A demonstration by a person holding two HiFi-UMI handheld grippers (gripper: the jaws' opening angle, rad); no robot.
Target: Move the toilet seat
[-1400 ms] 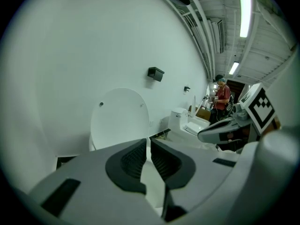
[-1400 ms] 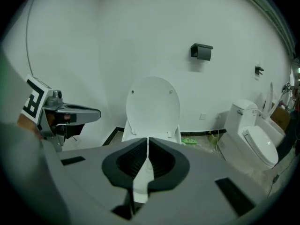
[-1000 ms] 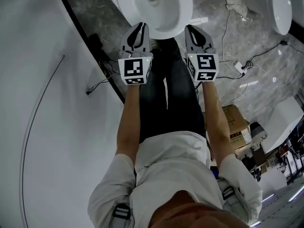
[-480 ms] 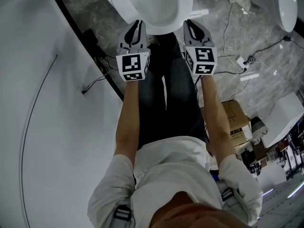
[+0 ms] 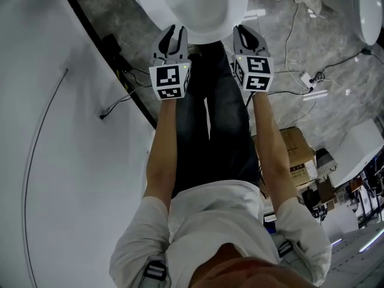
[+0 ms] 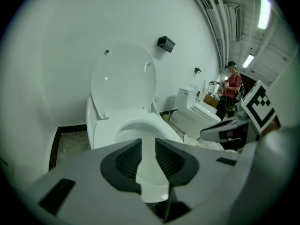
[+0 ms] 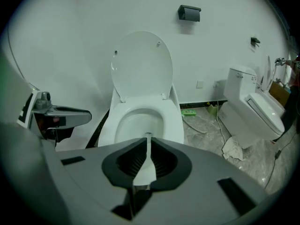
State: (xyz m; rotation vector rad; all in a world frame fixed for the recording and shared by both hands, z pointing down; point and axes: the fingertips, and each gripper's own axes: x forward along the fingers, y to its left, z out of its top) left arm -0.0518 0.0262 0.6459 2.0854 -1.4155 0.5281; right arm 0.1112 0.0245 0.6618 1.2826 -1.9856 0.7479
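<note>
A white toilet stands ahead with its lid [image 7: 142,64] upright against the wall and its seat ring [image 7: 176,121] lying flat on the bowl [image 5: 192,5]. In the left gripper view the lid [image 6: 124,78] and the seat [image 6: 150,123] show from the left side. Both grippers hover just short of the bowl's front rim without touching it. My left gripper [image 5: 171,41] [image 6: 148,144] is opening, with a narrow gap and nothing between its jaws. My right gripper [image 5: 247,38] [image 7: 148,137] is shut and empty.
A second toilet [image 7: 255,107] stands to the right, with a crumpled rag [image 7: 234,149] on the floor beside it. Cables [image 5: 312,77] trail over the marble floor, and a cardboard box [image 5: 297,155] sits behind on the right. The white wall [image 5: 60,161] runs along the left. A person [image 6: 232,86] stands far off.
Both grippers have edged a little closer to the toilet's front rim. The left jaws have parted slightly. The right jaws stay together.
</note>
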